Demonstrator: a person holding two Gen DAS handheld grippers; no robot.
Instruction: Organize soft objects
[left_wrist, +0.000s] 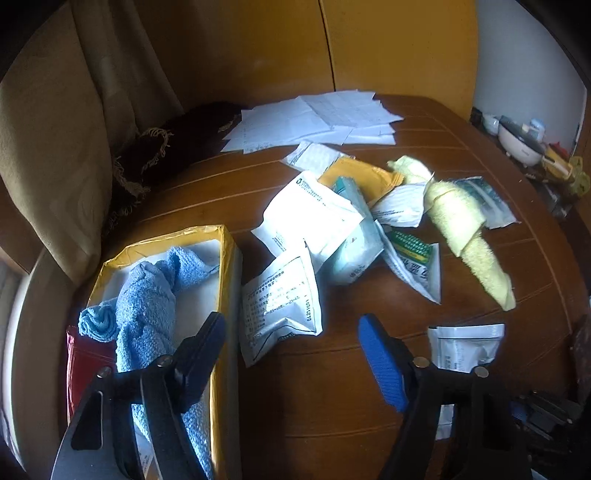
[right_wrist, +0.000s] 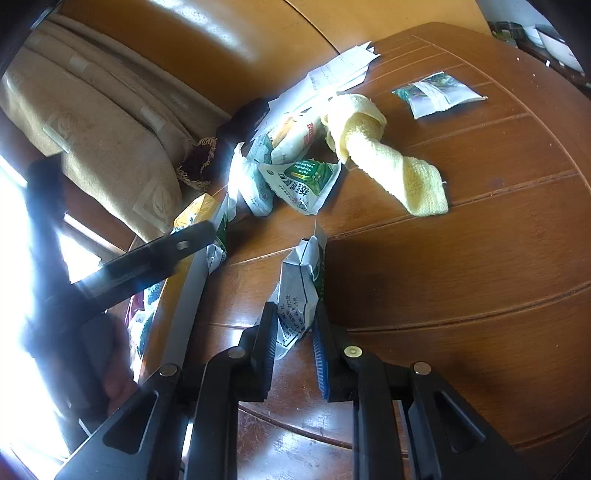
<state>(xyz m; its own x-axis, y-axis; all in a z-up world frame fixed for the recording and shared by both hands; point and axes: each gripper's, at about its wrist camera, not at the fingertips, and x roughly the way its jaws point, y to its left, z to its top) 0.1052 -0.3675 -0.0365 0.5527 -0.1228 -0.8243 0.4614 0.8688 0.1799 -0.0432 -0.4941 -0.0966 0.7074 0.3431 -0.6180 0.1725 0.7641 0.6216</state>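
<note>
A blue towel (left_wrist: 147, 306) lies in a yellow-rimmed box (left_wrist: 226, 258) at the table's left edge. My left gripper (left_wrist: 291, 319) hangs open just right of the box, over a white packet (left_wrist: 280, 306), with nothing between its fingers. A rolled yellow towel (left_wrist: 461, 229) (right_wrist: 388, 166) lies on the wood at the right. A heap of white and green packets (left_wrist: 317, 221) (right_wrist: 295, 177) sits mid-table. My right gripper (right_wrist: 295, 308) is shut on a crumpled white packet (right_wrist: 299, 280), which stands up from the table. One dark finger (right_wrist: 184, 242) of the left gripper shows at the left of the right wrist view.
Loose paper sheets (left_wrist: 314, 118) lie at the table's far side beside a dark fringed cloth (left_wrist: 166, 147). A beige curtain (left_wrist: 55, 147) hangs at the left. A red pouch (left_wrist: 85, 362) sits by the box. A foil packet (right_wrist: 436, 92) lies alone far right. Bowls (left_wrist: 517, 140) crowd a side shelf.
</note>
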